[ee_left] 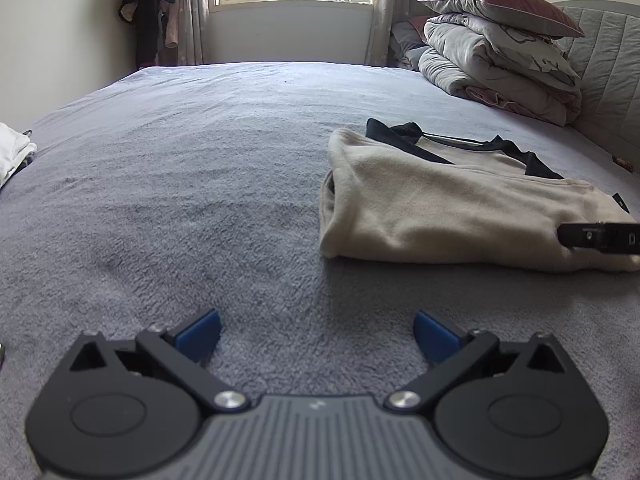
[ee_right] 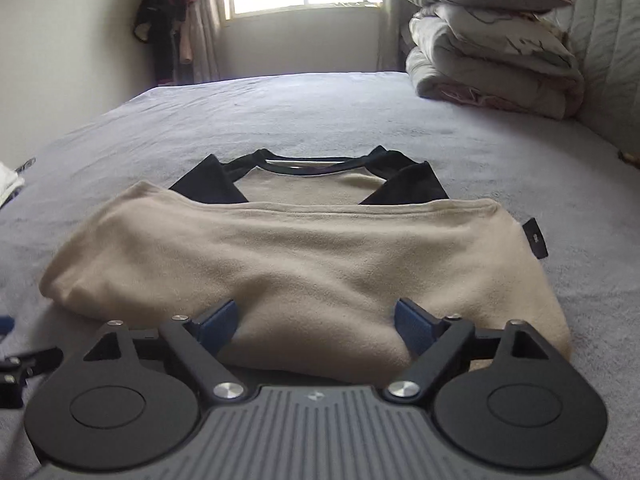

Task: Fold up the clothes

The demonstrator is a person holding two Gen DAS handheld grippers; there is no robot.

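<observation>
Evidently the beige top with black sleeves lies folded over on the grey bed, its hem brought up short of the neckline. The right gripper is spread wide at the near fold, the cloth between its blue pads but not pinched, so it looks released. The left gripper hangs apart to the side, also agape over bare blanket, grasping nothing. To finish well, I would press the fold flat and square the edges before any further fold. No basket or box is in sight; only stacked bedding by the headboard.
</observation>
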